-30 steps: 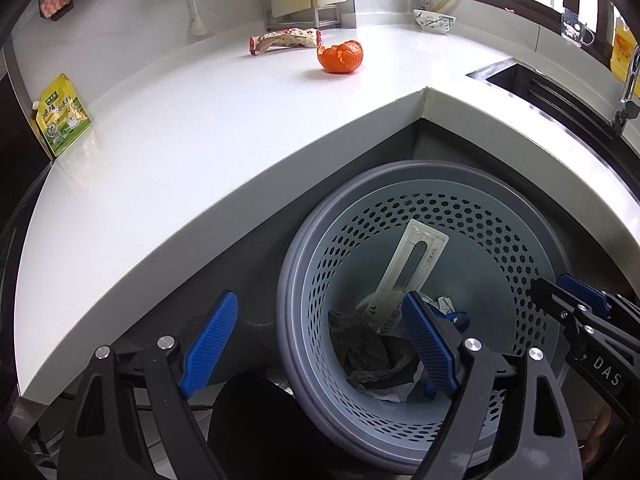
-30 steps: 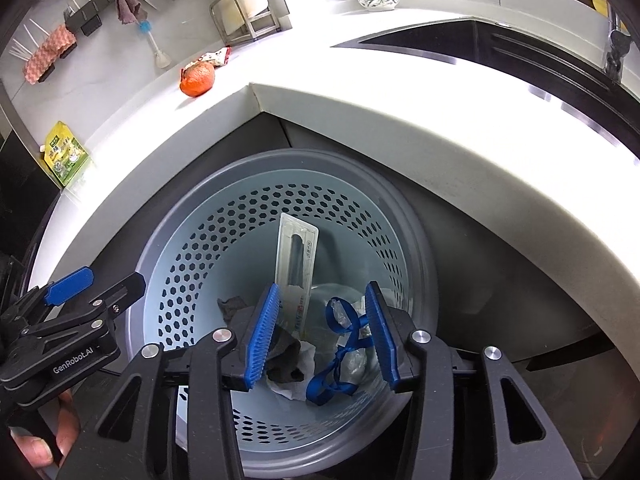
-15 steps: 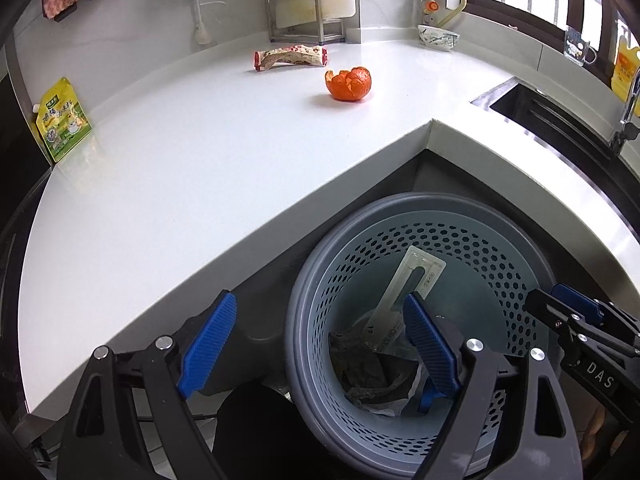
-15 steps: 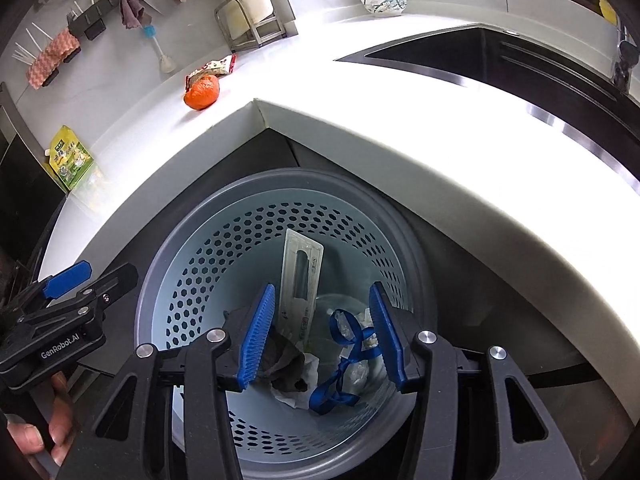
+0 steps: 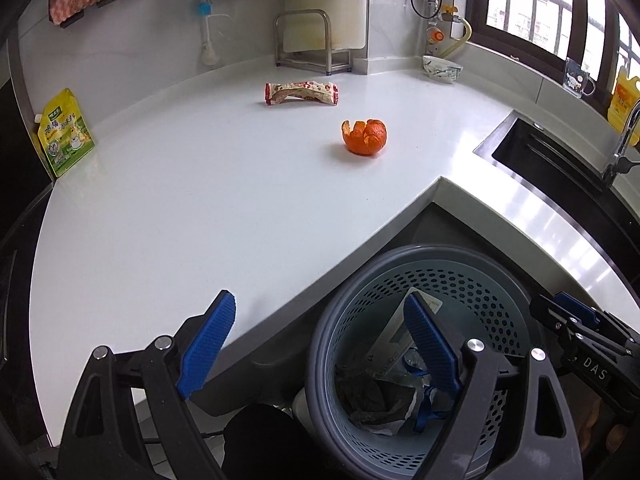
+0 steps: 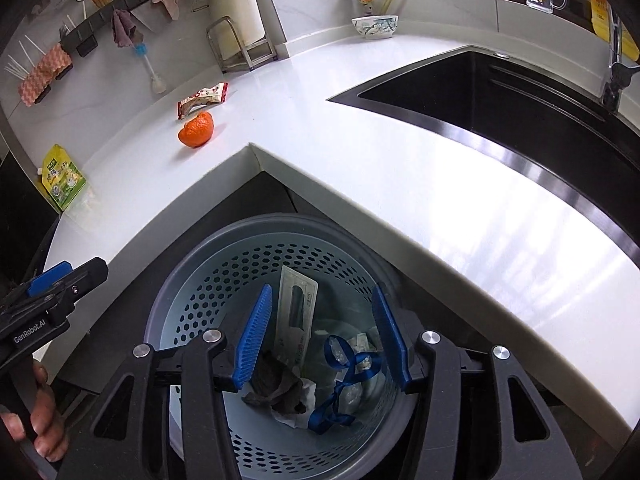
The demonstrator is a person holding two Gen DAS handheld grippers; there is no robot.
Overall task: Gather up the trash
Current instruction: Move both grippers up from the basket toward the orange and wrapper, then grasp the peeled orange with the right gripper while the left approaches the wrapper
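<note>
A grey perforated trash basket (image 5: 496, 292) (image 6: 224, 276) stands on the floor below the counter corner. It holds a white blister pack (image 6: 298, 312), a blue ribbon (image 6: 340, 384) and crumpled paper (image 6: 280, 388). An orange peel (image 5: 365, 137) (image 6: 196, 130) and a red-white snack wrapper (image 5: 302, 93) (image 6: 203, 98) lie on the white counter (image 5: 180, 208). My left gripper (image 5: 320, 324) is open and empty over the counter edge and basket. My right gripper (image 6: 322, 320) is open and empty above the basket.
A green pouch (image 5: 64, 136) leans at the counter's left end. A metal rack (image 5: 308, 40) and a bowl (image 5: 442, 68) stand at the back wall. A black sink (image 6: 500, 96) with a tap lies to the right.
Both grippers have risen and pulled back from the basket, so more of the counter shows. Both stay open.
</note>
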